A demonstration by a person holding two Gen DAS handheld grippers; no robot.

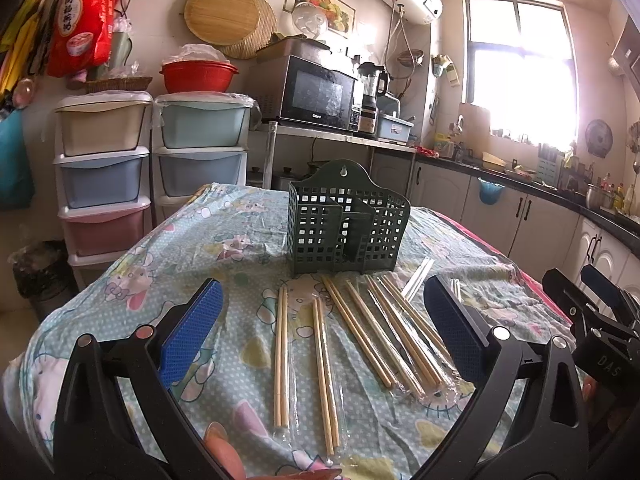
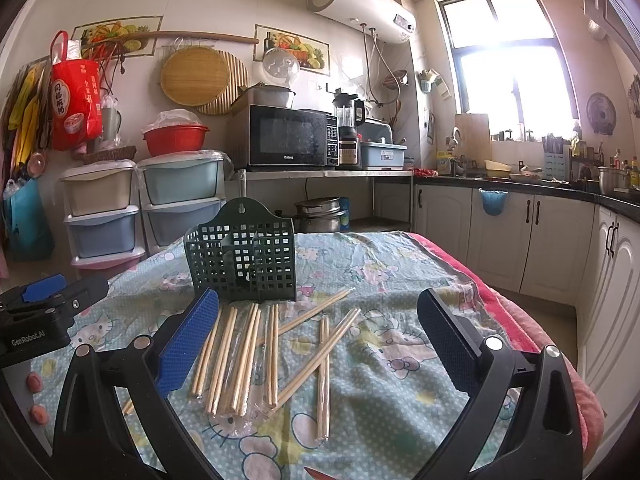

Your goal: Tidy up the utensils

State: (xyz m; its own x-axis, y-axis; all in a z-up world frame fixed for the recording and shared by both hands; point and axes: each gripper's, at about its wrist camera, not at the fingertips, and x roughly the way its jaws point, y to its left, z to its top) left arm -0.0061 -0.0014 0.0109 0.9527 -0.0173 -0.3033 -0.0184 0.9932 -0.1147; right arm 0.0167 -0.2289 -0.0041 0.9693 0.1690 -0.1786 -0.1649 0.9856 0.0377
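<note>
Wide-open and empty, our left tongs (image 1: 322, 330) fill the bottom of the left wrist view, blue pads spread well apart above wrapped pairs of chopsticks (image 1: 374, 330) lying in a loose row on the cartoon-print cloth (image 1: 168, 280) that covers the tabletop. At centre frame, just beyond the far tips of the sticks, stands the green holder (image 1: 348, 220), a perforated plastic caddy with an inner divider. We see nothing standing in it, so we judge the sorting not yet begun: every pair we can find still lies flat, and all of them remain to be lifted and stood in a compartment.

Our right tongs (image 2: 318, 334) are likewise spread wide with nothing between the pads. This view places the holder (image 2: 240, 256) at left of centre and shows what the other does not: several chopsticks (image 2: 320, 356) at mid-frame crossing one another, beside the tidier bundle lower left. The left wrist view, in turn, shows two pairs lying apart at lower centre. Each camera catches the other tool at its frame edge.
</note>
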